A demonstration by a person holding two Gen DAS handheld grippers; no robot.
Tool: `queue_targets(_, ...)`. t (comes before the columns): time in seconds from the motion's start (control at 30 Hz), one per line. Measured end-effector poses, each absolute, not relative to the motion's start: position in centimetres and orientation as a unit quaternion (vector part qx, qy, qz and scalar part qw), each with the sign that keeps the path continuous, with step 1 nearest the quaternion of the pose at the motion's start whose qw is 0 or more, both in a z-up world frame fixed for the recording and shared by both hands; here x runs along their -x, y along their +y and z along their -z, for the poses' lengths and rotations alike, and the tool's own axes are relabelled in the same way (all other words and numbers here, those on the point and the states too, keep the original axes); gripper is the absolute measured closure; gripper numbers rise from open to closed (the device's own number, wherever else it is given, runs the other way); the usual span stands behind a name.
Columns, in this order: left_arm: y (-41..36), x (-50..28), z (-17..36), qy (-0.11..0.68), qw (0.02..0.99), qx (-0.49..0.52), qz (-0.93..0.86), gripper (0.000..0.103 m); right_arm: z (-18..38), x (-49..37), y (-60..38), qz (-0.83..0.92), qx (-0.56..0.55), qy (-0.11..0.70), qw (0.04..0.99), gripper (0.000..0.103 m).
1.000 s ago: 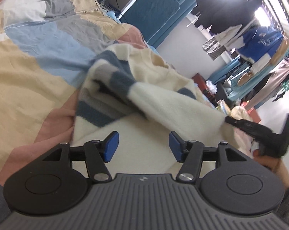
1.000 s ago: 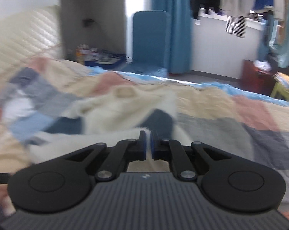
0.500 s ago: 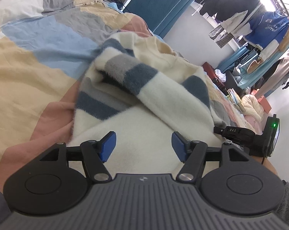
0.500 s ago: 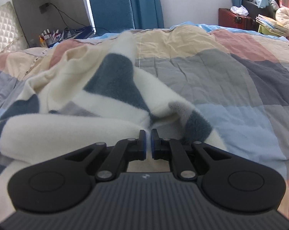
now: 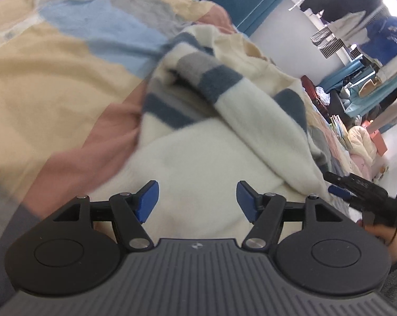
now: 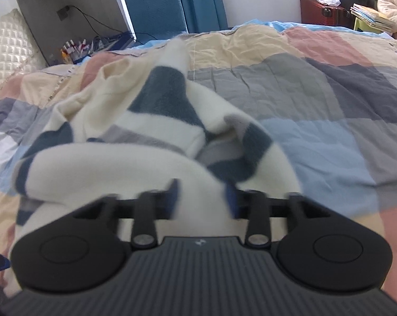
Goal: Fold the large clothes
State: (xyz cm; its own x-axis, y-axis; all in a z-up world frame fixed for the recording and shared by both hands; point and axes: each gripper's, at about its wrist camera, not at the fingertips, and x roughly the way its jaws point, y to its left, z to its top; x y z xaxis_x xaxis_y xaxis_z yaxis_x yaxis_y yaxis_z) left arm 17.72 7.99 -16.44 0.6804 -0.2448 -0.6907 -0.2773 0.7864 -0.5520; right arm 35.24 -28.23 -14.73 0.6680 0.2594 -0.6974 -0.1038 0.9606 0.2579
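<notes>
Garment: a cream sweater (image 6: pixel 135 163) with dark blue and grey stripes is lying in a loose heap on the patchwork quilt (image 6: pixel 330 110) of the bed, one sleeve draping across the body.
Left gripper (image 5: pixel 197 200): its jaws are standing wide apart, hovering just over the plain cream panel, with nothing pinched between the blue pads.
Right gripper (image 6: pixel 201 197): its jaws have just been opening and are now sitting apart; cream fabric is lying in the gap, but the pads are not pressing on it. In the left view this gripper (image 5: pixel 340 187) is showing at the sweater's right edge, with the hand (image 5: pixel 382 239) gripping its handle.
Handling: the knit is looking thick, fluffy and limp, so it is likely sagging and bunching when lifted, light but not slippery.
Where to hold: a hem corner or the shoulder seam is seeming best; pinching a single layer at an edge is avoiding dragging the folded sleeve along.
Risk: grabbing mid-panel is probably gathering several layers.
</notes>
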Motion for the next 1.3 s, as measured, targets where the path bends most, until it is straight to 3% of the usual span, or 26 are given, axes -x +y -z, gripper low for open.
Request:
queue_targets(0.5,6.9,-12.3,18.3,0.47,0.796,0.372,-0.08,0.032,17.5,-29.7,-36.8,-0.18,-0.219,0.508,0.813,0.044)
queue_targets(0.77,4.1,-12.3,19.8,0.512,0.768,0.383,-0.023,0.032,19.3,-29.7,-36.0,-0.247,-0.142,0.556,0.781,0.044)
queue_targets(1.13,3.8,-12.6,20.9,0.513,0.755,0.409,-0.003,0.032,20.1,-30.0,-37.9,-0.275,-0.138,0.571,0.761,0.039)
queue_targets(1.3,4.0,-13.2,21.4,0.501,0.759,0.415,0.007,0.032,21.9,-30.6,-38.3,-0.312,-0.185,0.566,0.74,0.036)
